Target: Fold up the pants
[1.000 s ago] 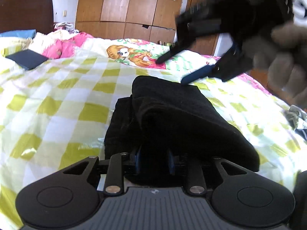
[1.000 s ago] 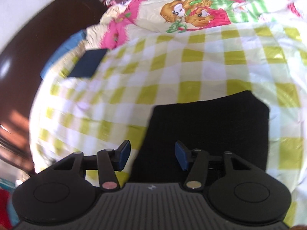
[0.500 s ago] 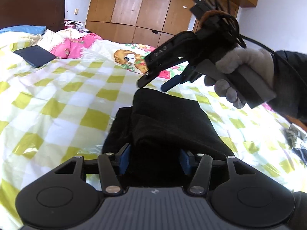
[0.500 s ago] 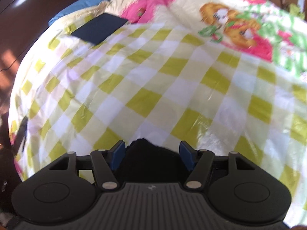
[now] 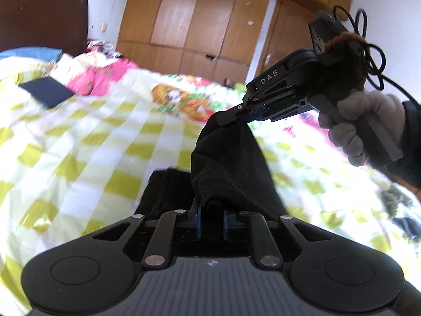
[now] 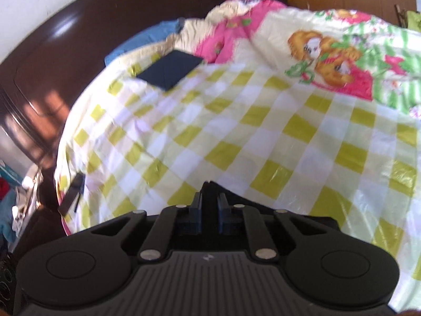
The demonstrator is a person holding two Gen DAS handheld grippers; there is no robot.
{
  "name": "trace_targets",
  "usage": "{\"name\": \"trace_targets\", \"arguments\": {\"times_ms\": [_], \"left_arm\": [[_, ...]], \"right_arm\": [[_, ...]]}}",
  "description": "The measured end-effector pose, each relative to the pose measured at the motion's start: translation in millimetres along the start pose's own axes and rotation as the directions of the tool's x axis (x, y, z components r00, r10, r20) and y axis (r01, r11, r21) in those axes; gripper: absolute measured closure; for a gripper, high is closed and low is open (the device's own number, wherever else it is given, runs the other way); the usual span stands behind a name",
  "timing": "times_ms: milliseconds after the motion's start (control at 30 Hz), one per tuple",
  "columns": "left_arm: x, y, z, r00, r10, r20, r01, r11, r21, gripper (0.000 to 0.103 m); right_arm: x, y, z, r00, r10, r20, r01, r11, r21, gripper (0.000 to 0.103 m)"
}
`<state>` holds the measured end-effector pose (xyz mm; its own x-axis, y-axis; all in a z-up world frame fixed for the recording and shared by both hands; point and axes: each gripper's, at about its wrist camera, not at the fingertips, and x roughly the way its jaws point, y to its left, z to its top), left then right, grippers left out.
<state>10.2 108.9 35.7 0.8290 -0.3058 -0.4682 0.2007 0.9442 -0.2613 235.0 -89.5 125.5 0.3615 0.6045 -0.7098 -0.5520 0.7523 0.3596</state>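
The black pants [image 5: 226,163] are folded into a thick bundle on the yellow-checked bedsheet [image 5: 86,152]. My left gripper [image 5: 211,216] is shut on the near edge of the pants. My right gripper [image 5: 234,117] is shut on the far corner and holds it lifted off the bed. In the right wrist view the right gripper [image 6: 209,205] pinches a black fold of the pants [image 6: 210,187] between its blue pads, with the sheet [image 6: 263,121] below.
A dark blue folded item [image 5: 47,93] lies at the far left of the bed; it also shows in the right wrist view [image 6: 169,69]. Pink and cartoon-print bedding [image 6: 329,52] lies beyond. A brown headboard [image 6: 79,39] and wooden wardrobe [image 5: 197,18] stand behind.
Both grippers have closed on the pants. The right gripper came down to the far corner, gripped it and raised it. The left gripper reclosed on the near edge.
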Motion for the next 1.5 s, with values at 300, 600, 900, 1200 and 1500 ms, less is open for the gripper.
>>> {"name": "trace_targets", "arguments": {"times_ms": [300,600,900,1200,1500], "left_arm": [[5.6,43.7,-9.8,0.995,0.093,-0.027,-0.095,0.991,-0.095,0.075],[15.2,50.2,-20.4,0.997,0.043,-0.063,-0.050,0.992,-0.113,0.072],[2.5,48.0,-10.2,1.000,-0.006,-0.012,0.004,0.990,-0.138,0.077],[12.7,87.8,-13.9,0.996,0.090,0.004,-0.088,0.974,-0.207,0.077],[36.6,116.5,-35.3,0.993,0.105,-0.058,-0.116,0.960,-0.254,0.075]], "right_arm": [[48.7,16.1,9.7,1.000,0.020,-0.018,-0.020,0.999,-0.050,0.094],[104.5,-12.6,0.9,0.975,0.020,-0.223,-0.042,0.995,-0.094,0.045],[47.1,18.3,-2.5,0.990,0.028,-0.139,-0.044,0.993,-0.112,0.092],[96.2,26.9,19.7,0.997,0.068,-0.045,-0.072,0.994,-0.081,0.102],[105.6,-11.1,-1.7,0.997,0.064,-0.048,-0.066,0.997,-0.048,0.035]]}}
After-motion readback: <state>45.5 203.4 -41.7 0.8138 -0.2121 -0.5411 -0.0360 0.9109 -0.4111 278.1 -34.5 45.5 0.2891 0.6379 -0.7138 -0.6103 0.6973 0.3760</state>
